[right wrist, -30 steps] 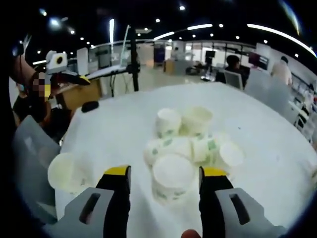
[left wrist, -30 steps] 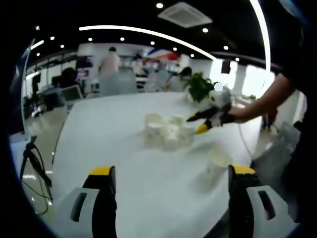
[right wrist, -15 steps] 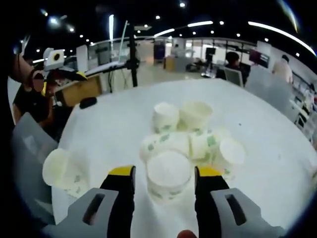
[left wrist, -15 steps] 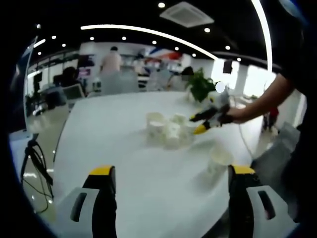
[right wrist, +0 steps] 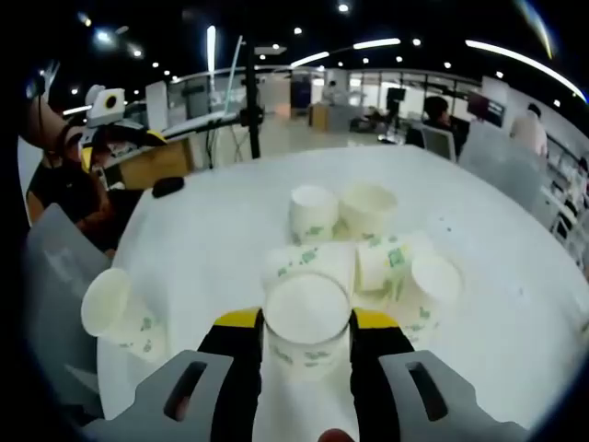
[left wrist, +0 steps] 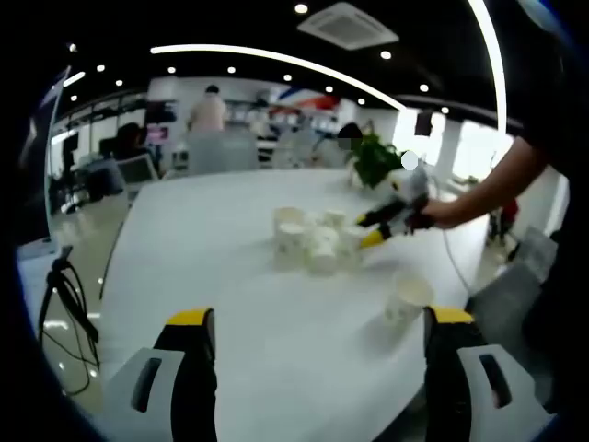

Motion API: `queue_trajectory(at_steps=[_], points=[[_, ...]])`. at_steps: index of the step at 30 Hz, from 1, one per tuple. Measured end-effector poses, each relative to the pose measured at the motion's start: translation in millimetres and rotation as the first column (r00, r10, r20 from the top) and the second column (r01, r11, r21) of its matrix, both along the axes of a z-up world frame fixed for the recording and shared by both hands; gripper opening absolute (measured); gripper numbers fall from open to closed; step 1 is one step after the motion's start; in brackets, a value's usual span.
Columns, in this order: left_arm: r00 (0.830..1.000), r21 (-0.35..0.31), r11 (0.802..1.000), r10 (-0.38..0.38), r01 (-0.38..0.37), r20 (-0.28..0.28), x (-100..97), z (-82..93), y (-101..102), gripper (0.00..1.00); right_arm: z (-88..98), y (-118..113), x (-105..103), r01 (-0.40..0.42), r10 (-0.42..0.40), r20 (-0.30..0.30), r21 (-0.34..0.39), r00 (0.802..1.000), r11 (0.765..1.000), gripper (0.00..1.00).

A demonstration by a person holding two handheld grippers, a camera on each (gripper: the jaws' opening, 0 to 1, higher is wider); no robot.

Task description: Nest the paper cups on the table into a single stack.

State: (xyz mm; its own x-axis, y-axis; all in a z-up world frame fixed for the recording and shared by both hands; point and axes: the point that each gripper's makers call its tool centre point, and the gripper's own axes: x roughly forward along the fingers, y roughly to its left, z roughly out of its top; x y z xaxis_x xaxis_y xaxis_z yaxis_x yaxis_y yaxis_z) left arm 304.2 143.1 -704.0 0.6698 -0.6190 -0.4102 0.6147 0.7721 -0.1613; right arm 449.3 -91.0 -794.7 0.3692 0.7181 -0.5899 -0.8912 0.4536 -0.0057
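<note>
White paper cups [right wrist: 361,247] with green print sit bunched near the middle of the white round table [right wrist: 515,276], some upright, some on their sides, and one more cup [right wrist: 115,313] lies alone near the table's edge. In the right gripper view, the right gripper [right wrist: 306,327] has its yellow-tipped jaws pressed against both sides of the nearest upright cup [right wrist: 306,322], so it looks clamped on it, though the cup rests on the table, not lifted. In the left gripper view, the left gripper [left wrist: 317,327] hangs over the near edge with its jaws wide apart and nothing between them, well short of the cluster [left wrist: 316,244], with the lone cup [left wrist: 403,299] just ahead of its right jaw.

I'd say this is the first pick-up, with no stack begun. The next move calls for lifting that cup straight up, without knocking its neighbours, and dropping it mouth-up into another upright one.
</note>
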Motion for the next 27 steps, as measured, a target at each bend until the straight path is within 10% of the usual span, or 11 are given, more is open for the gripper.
queue_trajectory(at_steps=[27], points=[[1.0, -0.001, 1.0, 0.0, 0.0, 0.006, -2.2, 1.4, -1, 0.93, 2.6, -13, -13, 0.017, -0.017, -0.021, 0.006, 1.0, 1.0, 0.33]])
